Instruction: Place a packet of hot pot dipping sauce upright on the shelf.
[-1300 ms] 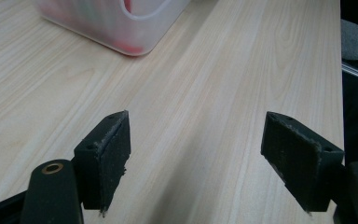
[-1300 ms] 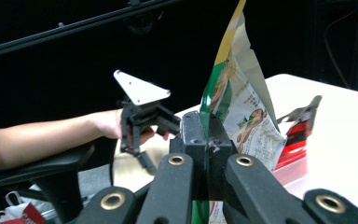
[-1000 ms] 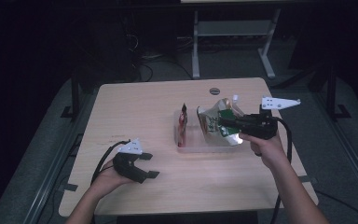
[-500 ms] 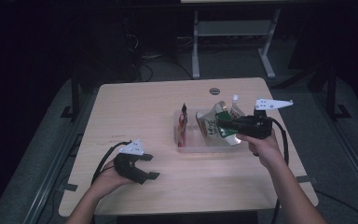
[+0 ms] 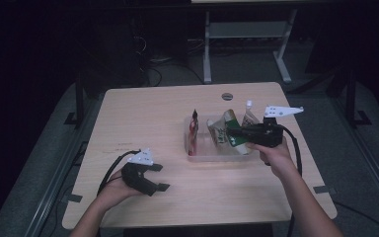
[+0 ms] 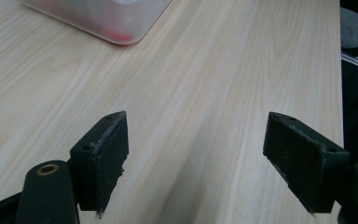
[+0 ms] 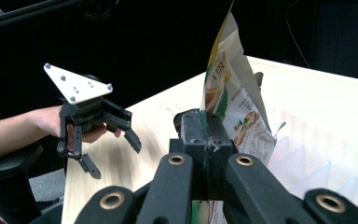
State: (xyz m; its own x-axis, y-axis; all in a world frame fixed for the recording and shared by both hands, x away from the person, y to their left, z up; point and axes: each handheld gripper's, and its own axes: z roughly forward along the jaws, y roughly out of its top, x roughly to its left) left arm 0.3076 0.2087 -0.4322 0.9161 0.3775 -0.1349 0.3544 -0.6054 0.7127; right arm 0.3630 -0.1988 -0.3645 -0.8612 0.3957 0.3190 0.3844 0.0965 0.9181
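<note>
one wooden table (image 5: pixel 187 197) carries one clear plastic bin (image 5: pixel 203 153) with three pouches standing in it. two grippers: the left gripper (image 5: pixel 158 178) rests near the table's front left, jaws wide, nothing between them. the right gripper (image 5: pixel 234 134) pinches the green and white pouch (image 7: pixel 233 107), printed with food pictures, upright over the bin. a red pouch (image 5: pixel 193 132) stands at the bin's left end.

We see the box (image 5: pixel 197 154) on the table (image 5: pixel 148 118) | packets (image 5: pixel 220 132) stand in the box | left gripper (image 5: pixel 158 177) sits left of it, near us.
</note>
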